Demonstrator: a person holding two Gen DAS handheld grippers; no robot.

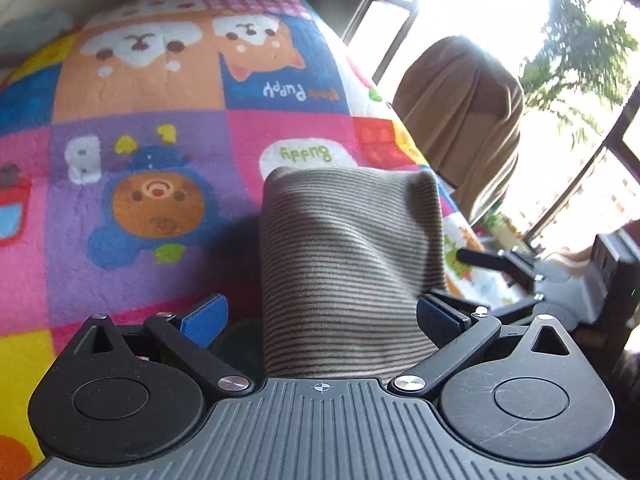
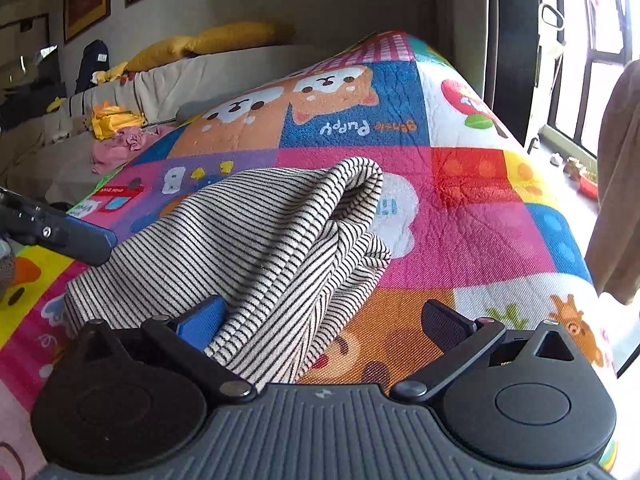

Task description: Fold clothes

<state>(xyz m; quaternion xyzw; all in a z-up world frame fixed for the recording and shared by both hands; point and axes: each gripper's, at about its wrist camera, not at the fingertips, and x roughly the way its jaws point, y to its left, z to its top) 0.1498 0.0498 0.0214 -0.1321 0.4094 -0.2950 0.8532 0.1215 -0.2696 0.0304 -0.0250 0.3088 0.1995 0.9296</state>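
A folded black-and-white striped garment [image 1: 348,264] lies bunched on the colourful cartoon play mat [image 1: 160,140]. My left gripper [image 1: 320,316] is open, and the cloth fills most of the gap between its blue pads; the right pad touches the fabric while the left pad stands apart. In the right wrist view the striped garment [image 2: 280,232] is humped, with a fold sticking up. My right gripper [image 2: 322,322] is open, with the cloth against its left pad and bare mat [image 2: 460,208] by the other. Each gripper shows in the other's view: the right gripper [image 1: 500,264] and the left gripper [image 2: 80,236].
A brown cloth [image 1: 460,112] hangs by the bright window [image 1: 580,60] on the right. A sofa [image 2: 168,80] with yellow cushions [image 2: 224,40] stands beyond the mat. A pink garment [image 2: 120,148] and a yellow cloth pile [image 2: 112,120] lie at the sofa's foot.
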